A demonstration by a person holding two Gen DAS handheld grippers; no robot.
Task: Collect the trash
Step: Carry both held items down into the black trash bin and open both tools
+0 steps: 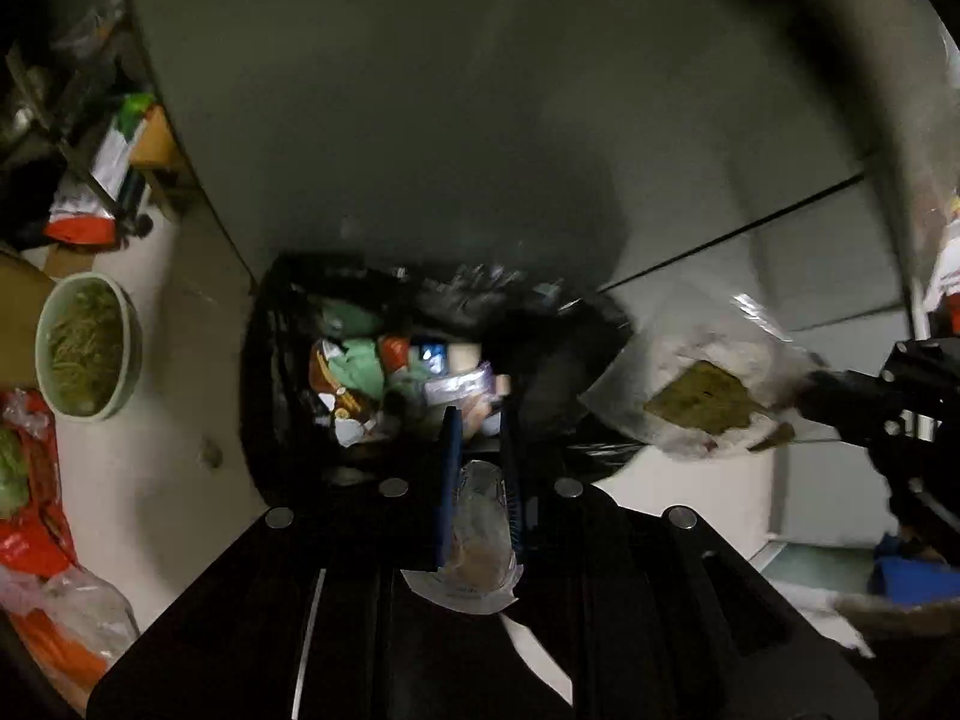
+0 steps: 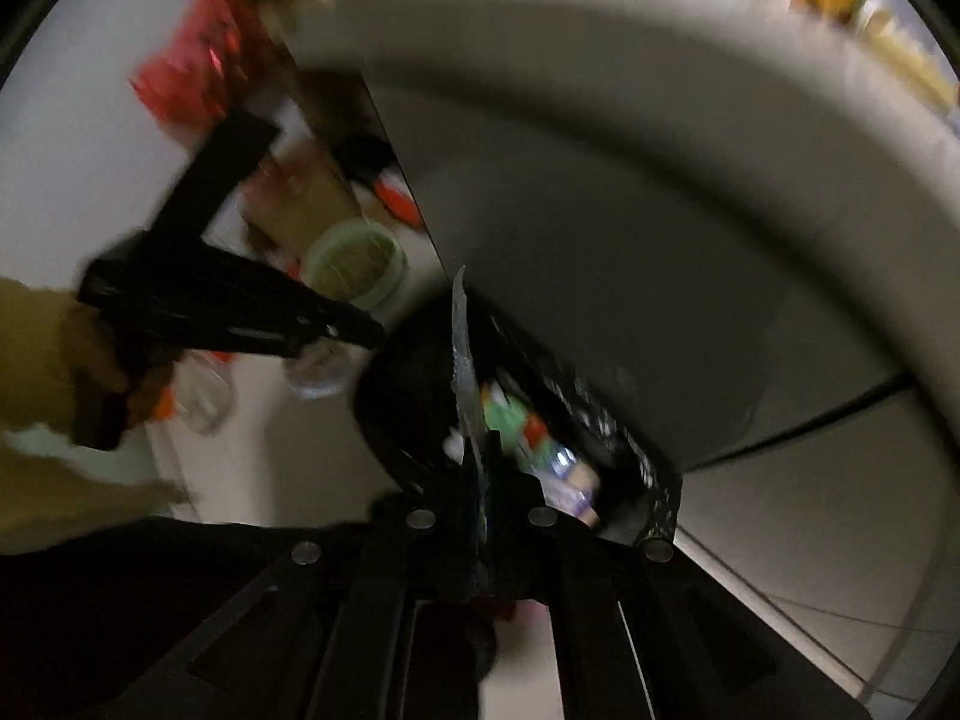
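Trash is at the drop-off step: the left gripper pinches a crumpled clear wrapper above the black-lined bin, already holding packets. The right gripper pinches a clear bag with a brown scrap over the bin's right rim. Next, I judge, both must open over the bin mouth. Pale floor; a green bowl stands left, a grey wall behind.
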